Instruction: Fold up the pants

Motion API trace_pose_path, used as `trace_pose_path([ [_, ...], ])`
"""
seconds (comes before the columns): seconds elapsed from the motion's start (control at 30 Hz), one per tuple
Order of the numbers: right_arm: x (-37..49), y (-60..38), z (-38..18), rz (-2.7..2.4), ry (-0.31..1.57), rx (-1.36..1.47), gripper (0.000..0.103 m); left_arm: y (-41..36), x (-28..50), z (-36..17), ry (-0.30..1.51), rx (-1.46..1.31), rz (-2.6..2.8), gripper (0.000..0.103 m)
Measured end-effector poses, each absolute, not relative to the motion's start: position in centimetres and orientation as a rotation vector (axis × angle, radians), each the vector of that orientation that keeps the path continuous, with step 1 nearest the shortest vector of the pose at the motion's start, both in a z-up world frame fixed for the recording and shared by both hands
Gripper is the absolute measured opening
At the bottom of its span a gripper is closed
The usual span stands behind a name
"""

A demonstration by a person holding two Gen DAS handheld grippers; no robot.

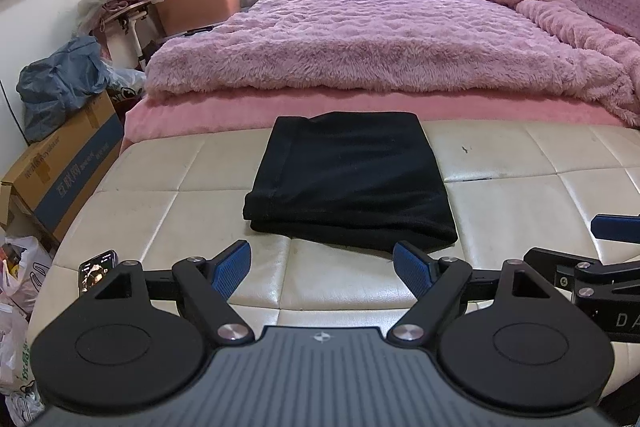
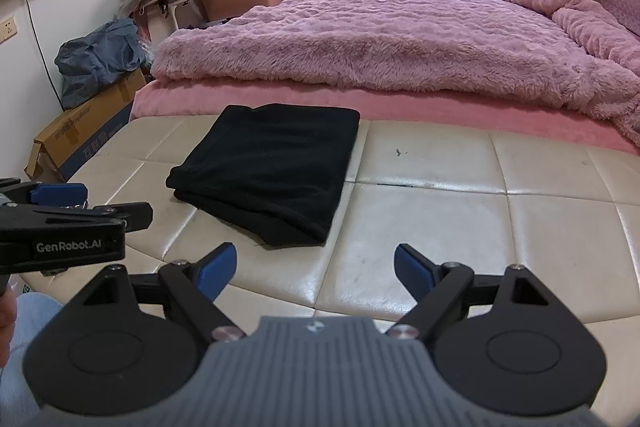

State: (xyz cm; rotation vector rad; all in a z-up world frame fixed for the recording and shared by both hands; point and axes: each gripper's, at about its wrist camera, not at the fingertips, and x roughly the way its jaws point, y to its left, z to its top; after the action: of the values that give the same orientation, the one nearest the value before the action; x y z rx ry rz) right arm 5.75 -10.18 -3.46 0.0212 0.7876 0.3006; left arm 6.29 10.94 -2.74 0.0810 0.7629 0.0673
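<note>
Left wrist view: your folded black pants (image 1: 348,183) lie on the white tufted bench (image 1: 520,203), long axis running away toward the bed (image 1: 360,39). Both your left tool (image 1: 322,265) and right tool (image 2: 314,267) hover level, spread apart, empty.

A: What can't I make out from my left side?

B: The other gripper (image 1: 616,227) runs off the picture's right edge beside the pants (image 1: 348,183); only one blue pad and part of its black frame show. The pants' inner layers are hidden under the top fold.

A: Left of the pants?

B: A phone (image 1: 98,271) sits half behind my left finger arm, its screen too small to read. The cardboard box (image 1: 60,179) there is cut by the edge, its print blurred.

A: From my right side?

B: My left gripper (image 2: 60,195) is cropped at the left edge, so its opening can't be judged there.
</note>
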Motion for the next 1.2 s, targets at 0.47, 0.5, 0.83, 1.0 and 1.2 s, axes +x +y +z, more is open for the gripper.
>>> trace_pose_path([
  [0.47, 5.7, -10.32, -3.55, 0.295, 0.785, 0.022, 0.082, 11.0, 6.22, -2.56, 0.758, 0.082, 0.067, 0.095],
  [0.5, 5.71, -10.33, -3.55, 0.295, 0.784, 0.021, 0.082, 10.99, 6.22, -2.57, 0.758, 0.082, 0.066, 0.095],
  [0.83, 5.71, -10.35, -3.55, 0.293, 0.783, 0.022, 0.082, 11.03, 6.23, -2.39, 0.756, 0.08, 0.065, 0.095],
  [1.0, 5.73, -10.37, -3.57, 0.295, 0.784, 0.021, 0.082, 10.94, 6.18, -2.08, 0.754, 0.081, 0.064, 0.095],
  [1.2, 5.72, -10.37, -3.57, 0.295, 0.783, 0.021, 0.082, 10.93, 6.16, -2.1, 0.753, 0.08, 0.064, 0.095],
])
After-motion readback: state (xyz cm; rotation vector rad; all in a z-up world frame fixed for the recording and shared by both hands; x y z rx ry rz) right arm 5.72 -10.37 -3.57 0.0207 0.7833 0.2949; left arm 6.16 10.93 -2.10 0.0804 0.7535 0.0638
